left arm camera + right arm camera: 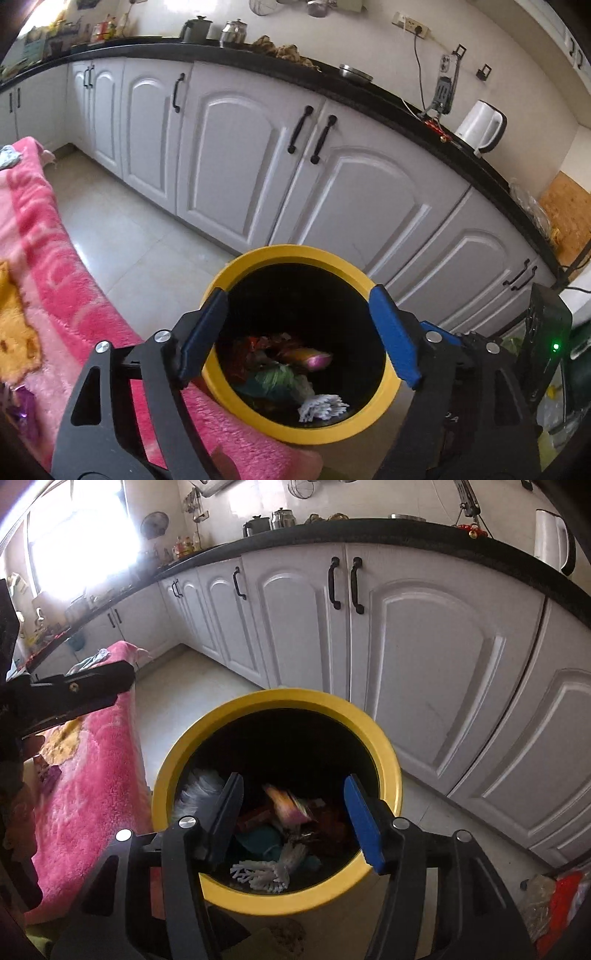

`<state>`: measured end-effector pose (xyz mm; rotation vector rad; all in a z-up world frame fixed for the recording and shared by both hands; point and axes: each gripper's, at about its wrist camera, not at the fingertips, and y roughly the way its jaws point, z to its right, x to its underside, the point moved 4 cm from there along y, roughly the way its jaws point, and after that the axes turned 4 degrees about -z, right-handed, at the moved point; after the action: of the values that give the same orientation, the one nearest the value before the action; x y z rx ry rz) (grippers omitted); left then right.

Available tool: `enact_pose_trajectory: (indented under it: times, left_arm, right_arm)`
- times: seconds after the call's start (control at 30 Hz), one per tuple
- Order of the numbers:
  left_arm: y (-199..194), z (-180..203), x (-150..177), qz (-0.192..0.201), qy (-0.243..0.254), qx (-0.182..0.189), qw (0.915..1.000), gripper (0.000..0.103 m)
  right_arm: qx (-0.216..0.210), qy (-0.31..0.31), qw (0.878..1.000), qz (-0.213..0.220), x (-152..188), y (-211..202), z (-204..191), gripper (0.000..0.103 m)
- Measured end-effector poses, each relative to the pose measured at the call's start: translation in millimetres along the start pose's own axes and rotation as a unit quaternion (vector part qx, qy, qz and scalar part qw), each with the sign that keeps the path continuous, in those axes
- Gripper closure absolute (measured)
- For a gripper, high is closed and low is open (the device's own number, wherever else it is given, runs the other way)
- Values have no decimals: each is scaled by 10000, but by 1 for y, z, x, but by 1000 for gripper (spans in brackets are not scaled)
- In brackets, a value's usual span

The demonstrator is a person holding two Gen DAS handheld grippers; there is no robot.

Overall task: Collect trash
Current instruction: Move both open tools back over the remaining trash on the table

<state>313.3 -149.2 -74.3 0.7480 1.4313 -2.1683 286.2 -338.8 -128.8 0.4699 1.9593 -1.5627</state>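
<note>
A yellow-rimmed bin (pixel 295 253) with a black inside stands on the floor next to a pink blanket. It holds mixed trash: a white fringed scrap (pixel 322 406), a green crumpled piece (pixel 280 380) and a pink-yellow wrapper (pixel 312 359). My left gripper (pixel 299 336) is open and empty above the bin mouth. In the right wrist view my right gripper (pixel 295 821) is open and empty over the same bin (pixel 280 698). A blurred pink-yellow wrapper (pixel 290 805) shows between its fingers, apart from them, above the other trash. The white fringed scrap (pixel 264 875) lies near the front.
White cabinets (pixel 258 155) under a black counter (pixel 369 92) run behind the bin. The pink blanket (pixel 44 236) lies to the left, with a purple wrapper (pixel 24 410) on it. A white kettle (pixel 480 127) stands on the counter. Bags (pixel 554 901) lie at the right on the floor.
</note>
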Motion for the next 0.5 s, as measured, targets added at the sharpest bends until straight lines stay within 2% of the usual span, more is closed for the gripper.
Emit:
enact_pose_trajectory:
  times: [0.1,0.23,0.5]
  left_arm:
    - [-13,-10,-1,120,-101,-80,9998,19]
    - [-45,-33,-3,415,-251,-299,9984,12]
    - [-121,-87,-6,1061,-679,-622,9901,11]
  right_arm:
    - [-57,-13,10000,49,0,-4,-6,42]
    - [-237,-89,9995,183,-5,-15,-25,35]
    - [-718,-619,9938,589,-19,-46,-91,29]
